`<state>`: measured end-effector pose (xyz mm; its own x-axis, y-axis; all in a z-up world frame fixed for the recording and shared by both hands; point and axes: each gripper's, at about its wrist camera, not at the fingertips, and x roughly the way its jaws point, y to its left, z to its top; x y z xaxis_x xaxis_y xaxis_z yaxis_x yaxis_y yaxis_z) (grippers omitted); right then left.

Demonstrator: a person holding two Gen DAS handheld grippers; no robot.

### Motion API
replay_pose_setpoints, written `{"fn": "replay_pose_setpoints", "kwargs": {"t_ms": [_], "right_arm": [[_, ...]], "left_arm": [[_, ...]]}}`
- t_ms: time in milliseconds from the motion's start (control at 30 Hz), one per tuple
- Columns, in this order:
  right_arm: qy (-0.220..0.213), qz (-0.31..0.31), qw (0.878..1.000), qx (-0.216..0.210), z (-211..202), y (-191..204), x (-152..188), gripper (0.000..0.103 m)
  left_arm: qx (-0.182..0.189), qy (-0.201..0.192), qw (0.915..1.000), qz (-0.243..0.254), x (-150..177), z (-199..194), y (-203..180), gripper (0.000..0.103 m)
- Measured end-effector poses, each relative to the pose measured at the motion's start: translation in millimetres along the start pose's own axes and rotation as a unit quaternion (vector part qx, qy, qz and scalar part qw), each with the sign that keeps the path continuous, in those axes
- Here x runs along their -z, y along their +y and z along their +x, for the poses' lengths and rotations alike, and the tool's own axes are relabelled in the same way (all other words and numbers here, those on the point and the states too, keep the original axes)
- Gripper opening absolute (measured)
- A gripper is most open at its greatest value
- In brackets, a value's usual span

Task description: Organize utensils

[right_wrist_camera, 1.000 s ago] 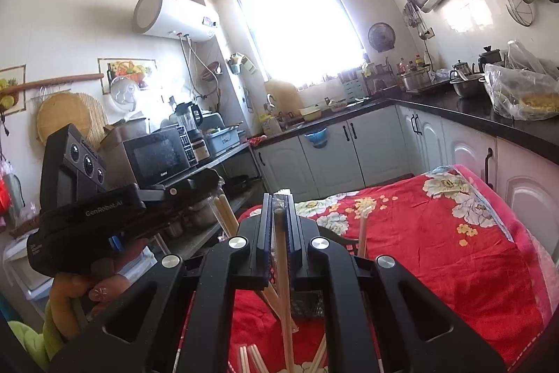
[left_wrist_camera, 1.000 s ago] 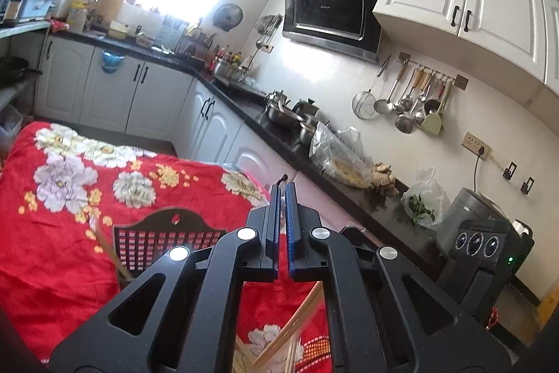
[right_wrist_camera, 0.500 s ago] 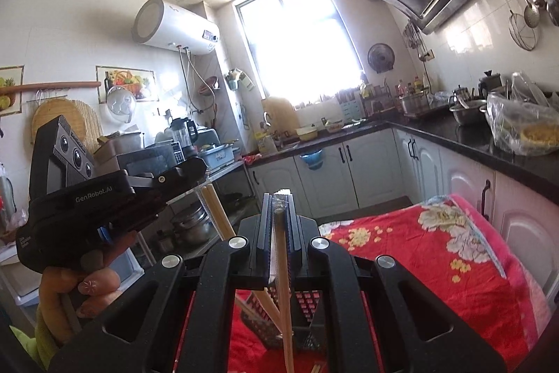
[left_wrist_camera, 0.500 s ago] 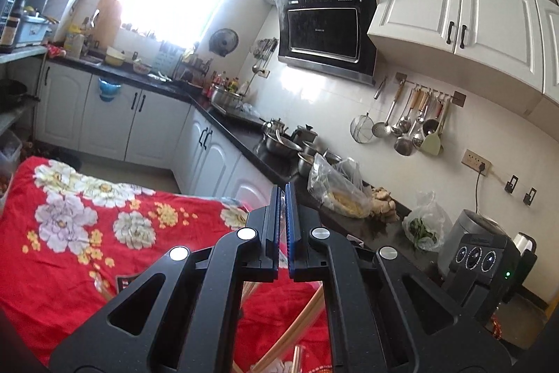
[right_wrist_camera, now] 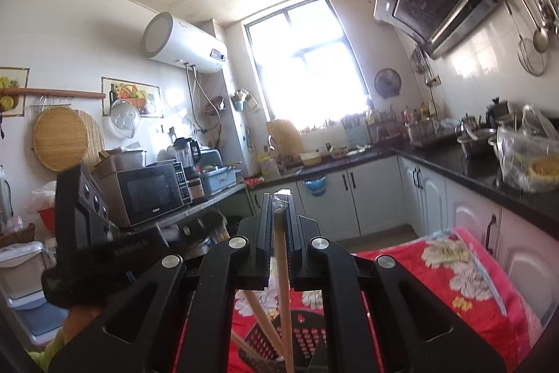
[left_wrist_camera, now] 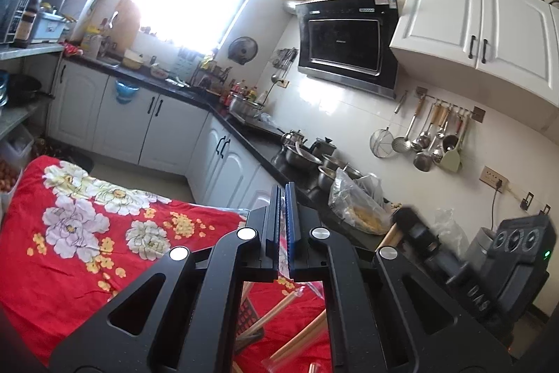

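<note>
Wooden chopstick (right_wrist_camera: 281, 254) is pinched upright between your right gripper's (right_wrist_camera: 279, 215) fingers, above the red flowered cloth (right_wrist_camera: 450, 278).

Your left gripper (left_wrist_camera: 282, 215) has its fingers pressed together with nothing visible between them. Below both, more chopsticks (left_wrist_camera: 297, 338) lean beside a black slotted basket (right_wrist_camera: 307, 341) on the cloth.

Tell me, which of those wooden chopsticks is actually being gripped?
The upright chopstick clamped between the right gripper fingers; the others stand loose in the black basket below.
</note>
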<state>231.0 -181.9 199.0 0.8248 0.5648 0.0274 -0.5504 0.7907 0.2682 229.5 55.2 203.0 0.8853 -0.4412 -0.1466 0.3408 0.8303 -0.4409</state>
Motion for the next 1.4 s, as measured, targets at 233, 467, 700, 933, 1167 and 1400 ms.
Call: {"fn": "replay_pose_setpoints", "kwargs": {"t_ms": [233, 467, 700, 933, 1167, 1400], "right_arm": [[-0.011, -0.011, 1.0, 0.011, 15, -5, -7, 0.007], [-0.021, -0.02, 0.999, 0.022, 27, -10, -5, 0.007], [-0.018, -0.036, 0.998, 0.039, 42, -13, 4, 0.007], [-0.019, -0.043, 0.998, 0.049, 55, -22, 20, 0.007], [-0.009, -0.039, 0.998, 0.054, 65, -32, 38, 0.007], [0.004, -0.031, 0.998, 0.059, 77, -40, 60, 0.007]], "left_arm": [[-0.015, 0.016, 0.9996, -0.019, 7, 17, 19, 0.001], [-0.021, 0.025, 0.9989, -0.034, 18, 27, 33, 0.001], [-0.017, 0.032, 0.9987, -0.036, 28, 34, 37, 0.001], [-0.014, 0.037, 0.9987, -0.031, 42, 39, 40, 0.001], [-0.017, 0.047, 0.9983, -0.031, 54, 43, 46, 0.001], [-0.021, 0.059, 0.9973, -0.037, 70, 46, 56, 0.001]]}}
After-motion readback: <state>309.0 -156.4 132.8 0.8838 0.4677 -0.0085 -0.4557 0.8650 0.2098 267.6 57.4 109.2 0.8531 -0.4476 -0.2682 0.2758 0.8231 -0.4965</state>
